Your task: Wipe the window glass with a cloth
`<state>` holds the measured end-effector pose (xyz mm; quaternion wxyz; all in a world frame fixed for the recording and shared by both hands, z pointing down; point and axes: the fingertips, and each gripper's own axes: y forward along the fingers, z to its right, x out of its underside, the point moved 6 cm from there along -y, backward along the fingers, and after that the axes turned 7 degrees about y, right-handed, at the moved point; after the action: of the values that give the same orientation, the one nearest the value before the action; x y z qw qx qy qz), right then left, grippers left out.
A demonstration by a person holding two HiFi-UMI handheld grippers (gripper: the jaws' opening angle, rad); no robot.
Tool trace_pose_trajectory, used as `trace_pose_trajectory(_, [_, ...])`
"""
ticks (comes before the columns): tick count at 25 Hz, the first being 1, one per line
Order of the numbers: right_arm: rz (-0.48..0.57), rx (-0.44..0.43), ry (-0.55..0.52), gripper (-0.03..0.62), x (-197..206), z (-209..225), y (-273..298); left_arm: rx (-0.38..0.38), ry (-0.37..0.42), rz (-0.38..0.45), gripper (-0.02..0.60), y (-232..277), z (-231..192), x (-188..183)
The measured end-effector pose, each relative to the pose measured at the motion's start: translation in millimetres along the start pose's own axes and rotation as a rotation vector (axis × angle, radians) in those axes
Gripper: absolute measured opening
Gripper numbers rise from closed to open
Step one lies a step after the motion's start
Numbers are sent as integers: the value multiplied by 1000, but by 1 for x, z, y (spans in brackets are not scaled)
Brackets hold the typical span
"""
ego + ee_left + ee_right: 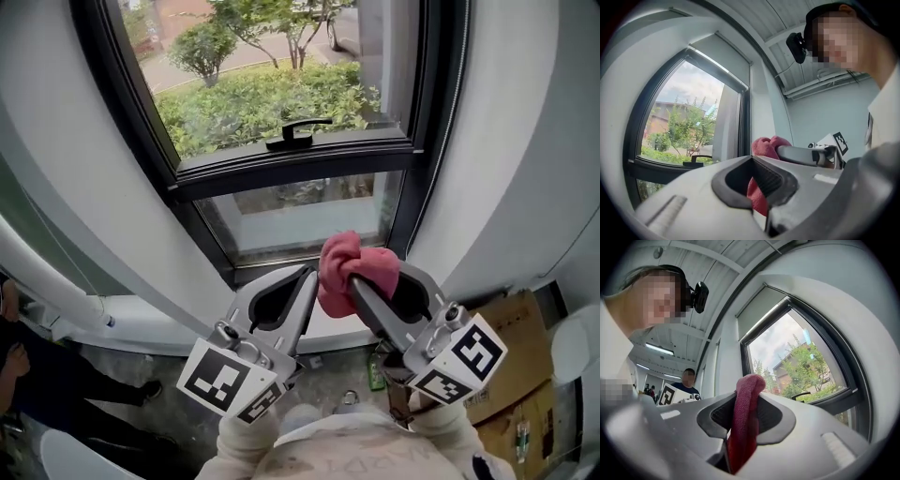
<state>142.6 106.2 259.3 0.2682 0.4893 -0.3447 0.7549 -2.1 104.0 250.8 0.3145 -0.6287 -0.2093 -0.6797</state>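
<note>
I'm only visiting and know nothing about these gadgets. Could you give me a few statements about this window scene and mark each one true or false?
1. The right tongs are clamped on a red cloth. True.
2. The window handle is white. False: it is black.
3. Green shrubs grow outside the window. True.
4. The left tongs hold a spray bottle. False: only the red cloth shows between them.
</note>
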Motion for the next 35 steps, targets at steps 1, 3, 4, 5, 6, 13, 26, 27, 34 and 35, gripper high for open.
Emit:
trace_pose_trajectory(1, [-2,-5,7,123,0,8,1,-5,0,-3,0,7,-2,2])
trace_pose_trajectory(3, [-4,-14,21,123,1,21,7,-9,-8,-8,0,18,-7,5])
trace_pose_trajectory(4, [-6,-18,29,123,2,27,10,-10,-13,-11,0,23,-10,6])
trace_pose_trajectory(5, [-10,-21,37,123,4,33,13,-12,-17,-14,0,27,-14,8])
trace_pose_trajectory(6, [-14,-21,47,123,6,38,17,-14,-19,-17,0,32,-19,11])
trace_pose_trajectory(13, [-43,9,55,123,20,72,59,-1,-39,-18,0,57,-66,30])
trace_pose_trajectory(26, [1,49,-26,123,13,106,197,60,-12,38,0,88,-203,26])
trace_pose_trajectory(27, [6,55,-31,123,12,108,205,67,-8,42,0,90,-211,25])
trace_pose_trajectory(34, [-4,103,-33,121,19,125,245,86,-30,63,0,99,-254,36])
trace_pose_trajectory(35, [-8,109,-34,121,19,130,250,85,-35,64,0,101,-258,38])
